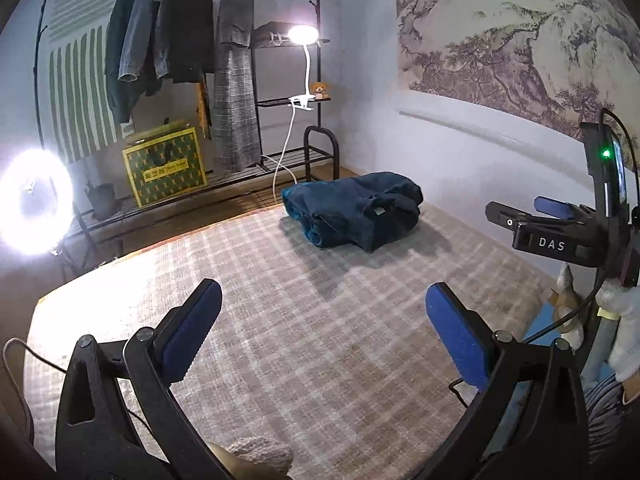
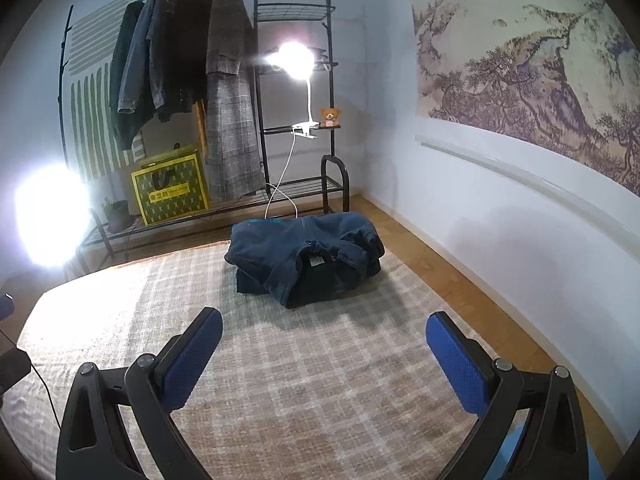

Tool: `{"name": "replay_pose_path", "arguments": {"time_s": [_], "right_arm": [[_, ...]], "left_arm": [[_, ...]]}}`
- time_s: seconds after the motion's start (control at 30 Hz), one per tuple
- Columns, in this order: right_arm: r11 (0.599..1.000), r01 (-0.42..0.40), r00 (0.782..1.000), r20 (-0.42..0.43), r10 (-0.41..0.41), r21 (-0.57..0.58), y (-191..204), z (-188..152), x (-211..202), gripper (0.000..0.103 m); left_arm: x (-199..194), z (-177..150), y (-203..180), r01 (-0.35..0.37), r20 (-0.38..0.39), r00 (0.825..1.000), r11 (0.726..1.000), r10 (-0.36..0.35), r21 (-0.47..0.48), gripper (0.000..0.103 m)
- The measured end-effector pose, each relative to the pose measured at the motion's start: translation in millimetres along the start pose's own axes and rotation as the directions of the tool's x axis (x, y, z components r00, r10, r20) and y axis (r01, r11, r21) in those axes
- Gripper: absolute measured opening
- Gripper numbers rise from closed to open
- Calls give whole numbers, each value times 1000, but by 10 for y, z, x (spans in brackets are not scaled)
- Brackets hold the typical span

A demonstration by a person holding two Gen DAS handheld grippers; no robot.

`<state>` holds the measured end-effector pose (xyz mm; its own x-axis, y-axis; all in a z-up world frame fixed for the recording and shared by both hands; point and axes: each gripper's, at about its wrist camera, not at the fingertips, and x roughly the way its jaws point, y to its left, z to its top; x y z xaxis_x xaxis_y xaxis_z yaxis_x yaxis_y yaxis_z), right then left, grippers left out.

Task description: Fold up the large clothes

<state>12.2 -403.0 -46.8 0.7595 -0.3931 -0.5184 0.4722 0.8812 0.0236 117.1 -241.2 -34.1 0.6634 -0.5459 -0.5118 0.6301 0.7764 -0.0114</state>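
A dark blue jacket (image 1: 354,212) lies folded in a bundle at the far edge of the checked rug (image 1: 280,320). It also shows in the right wrist view (image 2: 306,258), collar label up. My left gripper (image 1: 324,324) is open and empty, held above the rug well short of the jacket. My right gripper (image 2: 324,354) is open and empty too, above the rug, nearer the jacket. The right gripper's body shows in the left wrist view (image 1: 560,232), at the right.
A black clothes rack (image 2: 256,92) with hanging coats stands against the back wall, with a yellow-green box (image 2: 172,190), a plant pot (image 2: 118,214), a clip lamp (image 2: 296,60) and a teddy bear (image 2: 330,116). A ring light (image 1: 34,208) glares at left. Wall at right.
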Motion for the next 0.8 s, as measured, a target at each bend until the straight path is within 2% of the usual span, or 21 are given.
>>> {"name": "replay_pose_path", "arguments": {"time_s": [0.37, 0.8], "right_arm": [[999, 10, 1000, -16, -9, 37, -64, -52, 69, 103], [1000, 13, 1000, -23, -12, 21, -60, -75, 104, 103]], "left_arm": [[9, -43, 38, -52, -18, 998, 999, 53, 3, 103], [-17, -64, 37, -47, -23, 999, 999, 46, -9, 103]]}}
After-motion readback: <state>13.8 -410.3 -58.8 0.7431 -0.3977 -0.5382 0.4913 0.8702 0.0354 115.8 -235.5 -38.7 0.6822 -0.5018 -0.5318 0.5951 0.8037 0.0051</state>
